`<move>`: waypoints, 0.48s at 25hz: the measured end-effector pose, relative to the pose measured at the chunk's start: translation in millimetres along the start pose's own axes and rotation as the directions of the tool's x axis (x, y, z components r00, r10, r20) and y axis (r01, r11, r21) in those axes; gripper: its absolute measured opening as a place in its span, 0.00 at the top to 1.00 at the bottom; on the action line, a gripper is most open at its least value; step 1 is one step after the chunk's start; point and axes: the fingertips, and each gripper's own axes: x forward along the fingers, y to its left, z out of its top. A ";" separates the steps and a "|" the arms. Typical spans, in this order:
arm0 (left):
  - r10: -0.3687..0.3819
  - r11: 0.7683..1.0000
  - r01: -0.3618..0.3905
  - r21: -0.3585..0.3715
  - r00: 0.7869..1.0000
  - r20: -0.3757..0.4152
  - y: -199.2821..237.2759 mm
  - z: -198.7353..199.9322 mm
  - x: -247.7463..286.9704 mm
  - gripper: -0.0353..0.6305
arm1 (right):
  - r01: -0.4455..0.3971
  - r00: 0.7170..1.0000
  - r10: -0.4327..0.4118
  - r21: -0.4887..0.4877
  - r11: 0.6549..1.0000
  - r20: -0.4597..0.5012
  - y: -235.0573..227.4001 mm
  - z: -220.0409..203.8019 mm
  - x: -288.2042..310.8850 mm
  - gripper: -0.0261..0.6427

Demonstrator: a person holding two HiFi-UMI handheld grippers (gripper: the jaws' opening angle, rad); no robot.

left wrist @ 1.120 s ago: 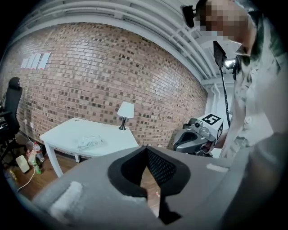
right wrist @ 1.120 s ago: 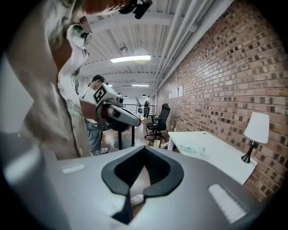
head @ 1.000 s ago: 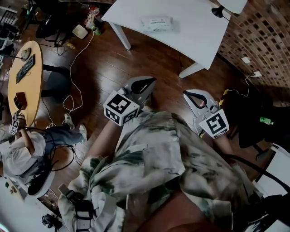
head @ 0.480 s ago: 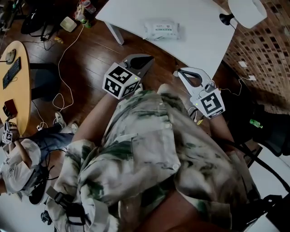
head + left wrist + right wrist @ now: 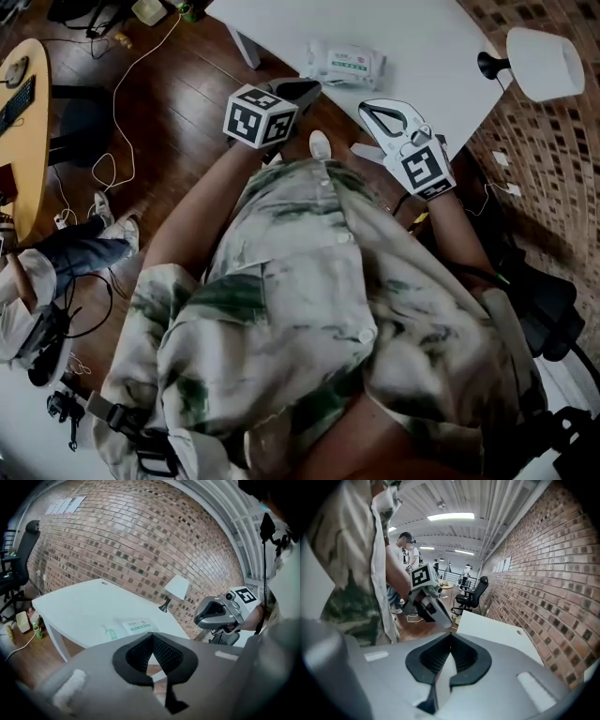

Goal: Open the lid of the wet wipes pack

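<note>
Wipes pack [image 5: 345, 64] lying flat on the white worktop [image 5: 441, 37], with both grippers short of it.

The pack sits label up near the worktop edge closest to the person, and its long axis runs roughly left to right in the head view. The left gripper [image 5: 302, 89] and right gripper [image 5: 370, 106] hover apart from it, each with jaws together on nothing. The pack is probably light, soft and slippery, so pin the body and lift the lid flap by its edge.

Head view overhead, gripper views level, table [image 5: 422, 37] shared.
</note>
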 end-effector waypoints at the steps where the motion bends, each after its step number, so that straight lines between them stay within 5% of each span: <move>1: 0.013 1.000 -0.013 -0.010 1.000 -0.003 3.8 0.8 6.8 0.95 | -0.018 1.000 0.017 -0.017 1.000 -0.021 -5.0 -7.6 5.0 0.95; 12: 0.097 0.992 -0.108 -0.064 0.984 -0.151 40.4 -32.9 64.8 0.95 | -0.183 0.981 0.175 -0.092 0.979 -0.090 -40.7 -70.7 67.7 0.89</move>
